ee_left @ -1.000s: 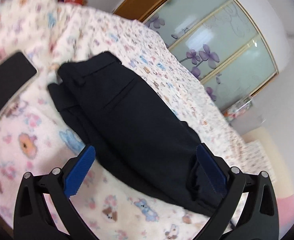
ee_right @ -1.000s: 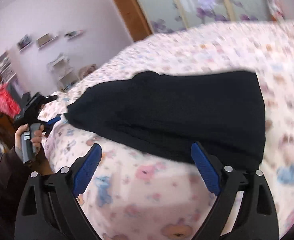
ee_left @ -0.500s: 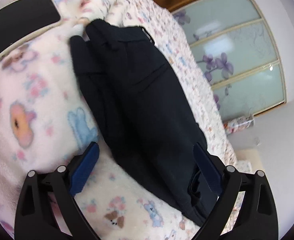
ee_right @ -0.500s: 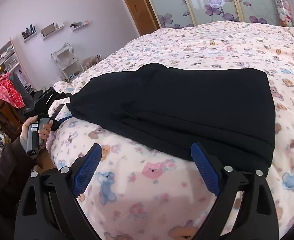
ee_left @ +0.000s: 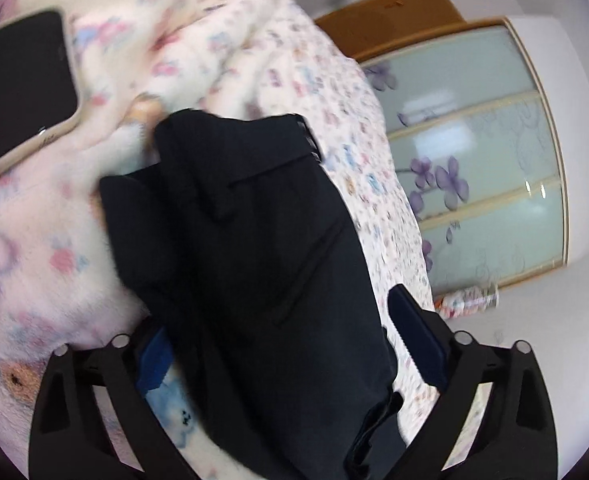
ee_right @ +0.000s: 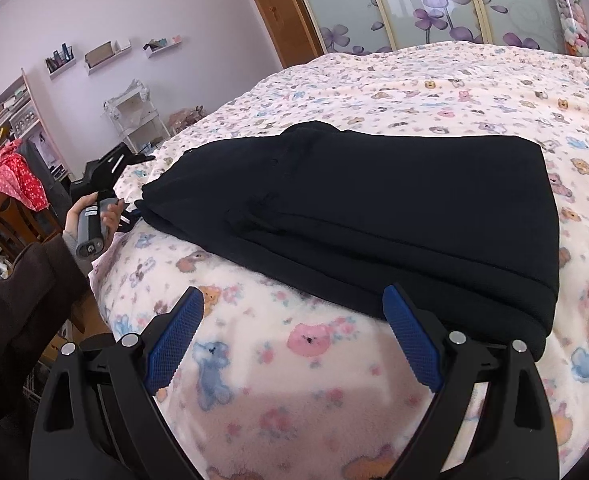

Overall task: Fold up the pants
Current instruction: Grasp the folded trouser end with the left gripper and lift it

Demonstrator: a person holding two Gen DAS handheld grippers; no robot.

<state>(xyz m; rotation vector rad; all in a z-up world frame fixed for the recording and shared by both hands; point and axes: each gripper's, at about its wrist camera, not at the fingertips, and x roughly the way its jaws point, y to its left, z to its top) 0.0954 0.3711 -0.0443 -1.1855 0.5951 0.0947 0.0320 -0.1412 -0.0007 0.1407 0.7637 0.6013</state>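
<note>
Black pants (ee_right: 394,208) lie folded in a flat stack on a bed covered by a cartoon-print blanket (ee_right: 294,380). In the left wrist view the pants (ee_left: 262,264) fill the middle, waistband end away from me. My left gripper (ee_left: 286,340) is open, its blue pads straddling the near end of the pants, which lie between and over the fingers. My right gripper (ee_right: 294,344) is open and empty, hovering at the pants' near edge; its right finger (ee_right: 410,340) overlaps the fabric edge. The left gripper (ee_right: 102,184) also shows at the bed's left end.
A black phone (ee_left: 18,84) lies on the blanket left of the pants. Sliding wardrobe doors with purple flowers (ee_right: 434,4) stand behind the bed. Shelves, a chair with red cloth (ee_right: 10,176) and clutter stand beyond the bed's left edge.
My left gripper has moved forward over the pants, so the fabric now lies between its fingers. The right gripper has stayed nearly still and its view is sharper.
</note>
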